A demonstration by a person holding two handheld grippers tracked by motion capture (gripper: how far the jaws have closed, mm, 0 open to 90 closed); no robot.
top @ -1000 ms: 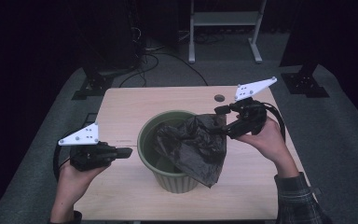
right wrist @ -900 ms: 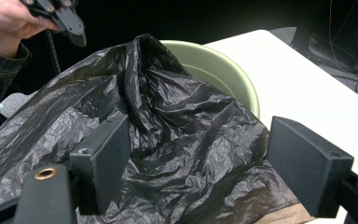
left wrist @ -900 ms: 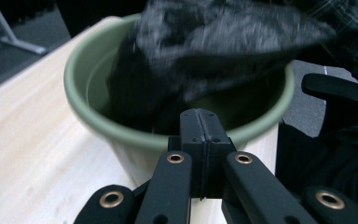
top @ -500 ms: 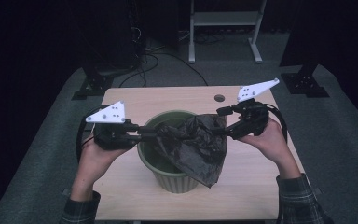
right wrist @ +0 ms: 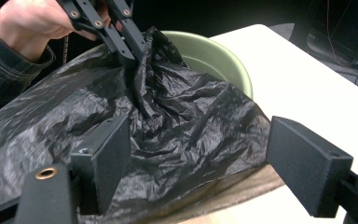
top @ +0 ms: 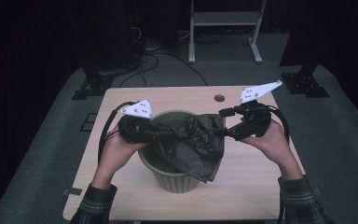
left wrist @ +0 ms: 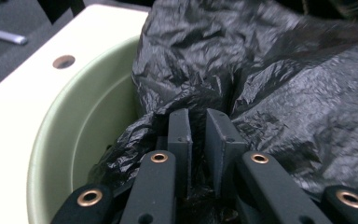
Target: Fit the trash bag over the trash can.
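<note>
Black bin bag (top: 193, 144) lies draped over the rim of the green plastic bin (top: 175, 179) at the middle of the worktop (top: 121, 186). From the high view, my left gripper (top: 170, 134) meets the bag's left side and my right gripper (top: 220, 132) reaches its right edge. In the left gripper view, my jaws have just been closing, nearly together, pinching a fold of bag (left wrist: 261, 84). In the right gripper view, my jaws stand wide apart, pads clear of the bag (right wrist: 182, 130).
</note>
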